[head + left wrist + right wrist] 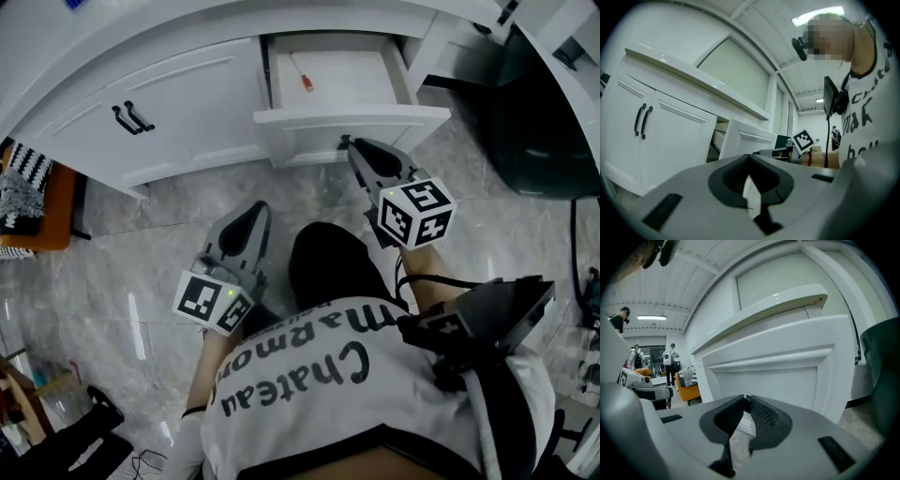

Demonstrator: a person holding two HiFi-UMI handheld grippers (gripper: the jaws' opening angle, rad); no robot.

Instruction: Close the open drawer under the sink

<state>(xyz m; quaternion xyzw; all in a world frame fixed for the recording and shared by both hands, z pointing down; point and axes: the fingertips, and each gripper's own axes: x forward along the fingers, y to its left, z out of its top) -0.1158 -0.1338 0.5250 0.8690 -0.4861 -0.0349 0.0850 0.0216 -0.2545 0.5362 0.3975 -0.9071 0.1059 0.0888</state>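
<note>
The open drawer (352, 120) is just ahead of the right gripper (348, 143) — tips closed, holding nothing — so next comes a straight push in, while the left gripper (255, 212), closed too, hangs farther back.

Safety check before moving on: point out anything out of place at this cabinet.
The drawer stands pulled out, while the cabinet doors beside it are shut. A thin red-tipped item lies alone inside. Nothing looks spilled or damaged.
</note>
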